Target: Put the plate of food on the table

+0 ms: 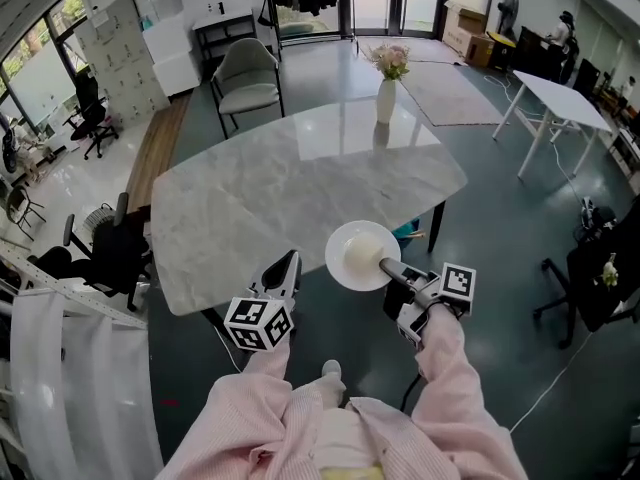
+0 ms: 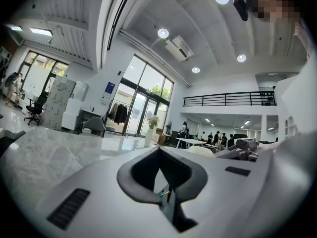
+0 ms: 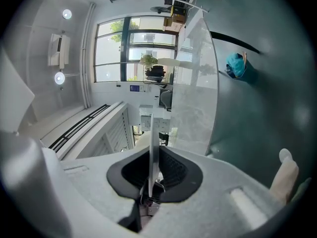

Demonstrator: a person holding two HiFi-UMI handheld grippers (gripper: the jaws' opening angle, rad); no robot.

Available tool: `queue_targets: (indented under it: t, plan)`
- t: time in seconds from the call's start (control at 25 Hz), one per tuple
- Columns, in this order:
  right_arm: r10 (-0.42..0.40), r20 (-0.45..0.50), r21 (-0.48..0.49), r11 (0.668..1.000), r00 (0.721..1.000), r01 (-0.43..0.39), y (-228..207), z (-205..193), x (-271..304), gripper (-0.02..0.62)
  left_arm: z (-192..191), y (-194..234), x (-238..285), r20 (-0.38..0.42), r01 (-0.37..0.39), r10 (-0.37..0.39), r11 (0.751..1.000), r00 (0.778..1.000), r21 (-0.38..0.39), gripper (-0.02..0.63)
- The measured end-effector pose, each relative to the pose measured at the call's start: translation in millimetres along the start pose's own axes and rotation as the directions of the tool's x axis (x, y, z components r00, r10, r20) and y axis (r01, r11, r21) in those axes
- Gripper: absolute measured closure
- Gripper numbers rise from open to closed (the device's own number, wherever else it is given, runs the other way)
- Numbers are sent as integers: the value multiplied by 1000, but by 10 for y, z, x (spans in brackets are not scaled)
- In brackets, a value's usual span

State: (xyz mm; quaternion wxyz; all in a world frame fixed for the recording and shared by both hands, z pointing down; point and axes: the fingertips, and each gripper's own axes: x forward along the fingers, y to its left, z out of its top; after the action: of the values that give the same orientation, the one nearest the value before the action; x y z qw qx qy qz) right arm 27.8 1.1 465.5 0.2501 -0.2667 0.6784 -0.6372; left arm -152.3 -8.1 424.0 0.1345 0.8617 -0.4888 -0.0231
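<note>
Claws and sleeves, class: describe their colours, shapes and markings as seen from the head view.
Both the left claw and right claw are pale grey with dark jaw linings; each carries a white cube bearing black square markers. The sleeves are pale pink.

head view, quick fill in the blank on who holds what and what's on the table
1. The right gripper is clamped on the rim of a white ___.
2. The left gripper holds ___.
3. At the far end of the table stands a white vase of ___.

Missing words: plate; nothing; flowers
</note>
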Motion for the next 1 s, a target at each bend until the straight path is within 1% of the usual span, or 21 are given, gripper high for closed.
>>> queue_targets:
  t: [0.28,0.52,0.68,1.0]
  plan:
    - [4,45,4,1000,999,-4,-43,349,298,568,97,247,475,-3,43,-43,999,999,-3,611]
    - [2,75,24,1000,997,-4,-118,636,457,568,64,398,799,-29,52,-52,998,998,-18,611]
    - [-14,71,37,999,997,11,-218,858,598,568,1,485,1046,-48,48,-50,998,998,-38,611]
    - [-12,52,54,999,999,9,-437,1535,1014,566,-96,737,1747,-80,6,-12,997,997,-74,611]
